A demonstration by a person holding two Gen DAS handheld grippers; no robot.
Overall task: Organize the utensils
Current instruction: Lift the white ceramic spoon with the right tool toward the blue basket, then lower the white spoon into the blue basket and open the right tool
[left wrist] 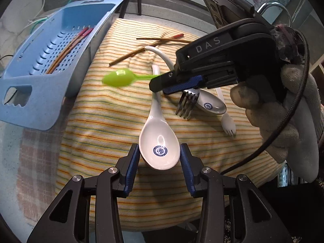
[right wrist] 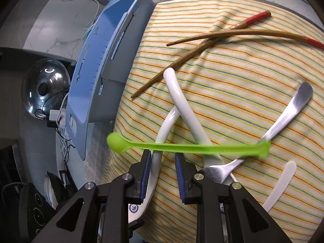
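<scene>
Right gripper [left wrist: 162, 84] clamped on the lime-green plastic spoon [left wrist: 119, 78], left gripper [left wrist: 160, 151] apart and empty; best kept level toward the upper-left perforated blue plastic basket [left wrist: 50, 64].

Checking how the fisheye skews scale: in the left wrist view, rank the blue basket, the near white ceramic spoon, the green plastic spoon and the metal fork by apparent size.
1. Blue basket
2. White ceramic spoon, enlarged by nearness
3. Green plastic spoon, handle partly hidden in the right gripper
4. Metal fork, mostly hidden, so its rank is unsure

Green spoon [left wrist: 119, 78] motion-blurred in both views. Metal fork [left wrist: 187, 103] handle hidden by right hand-held gripper [left wrist: 160, 85]. Far chopstick [right wrist: 253, 33] cut off at right edge.
</scene>
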